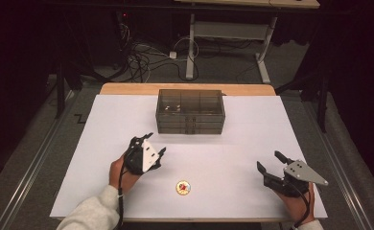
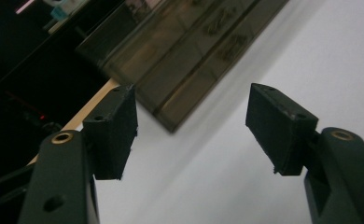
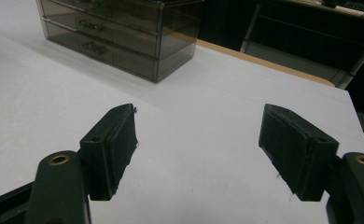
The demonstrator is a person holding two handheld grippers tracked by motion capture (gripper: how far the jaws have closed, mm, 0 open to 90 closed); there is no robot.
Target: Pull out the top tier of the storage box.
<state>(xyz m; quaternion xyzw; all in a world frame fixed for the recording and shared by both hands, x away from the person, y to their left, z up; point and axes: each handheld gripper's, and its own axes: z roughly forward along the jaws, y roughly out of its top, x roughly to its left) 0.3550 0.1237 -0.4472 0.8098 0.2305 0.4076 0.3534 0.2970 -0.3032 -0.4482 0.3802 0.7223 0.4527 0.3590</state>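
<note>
Badge waited near the table's front edge, untouched

Badge (image 1: 183,187), small and round, lay between both grippers. Left gripper (image 1: 149,144) hovered just beyond it, jaws apart and empty, tilted toward the drawer box (image 1: 190,111) at the back edge. Right gripper (image 1: 268,163) sat near the front right corner, jaws apart too. Likely an approach step; next, one gripper must descend squarely over the flat disc. Its design stayed unreadable, the drawers' contents murky.

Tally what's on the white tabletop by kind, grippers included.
Smoky drawer boxes: 1, the drawer box at the far middle, drawers shut
Round badges: 1, the badge near the front edge, gold rim, red and white centre
Handheld grippers: 2, left gripper and right gripper, both jaws apart, nothing held
Total: 4
</note>
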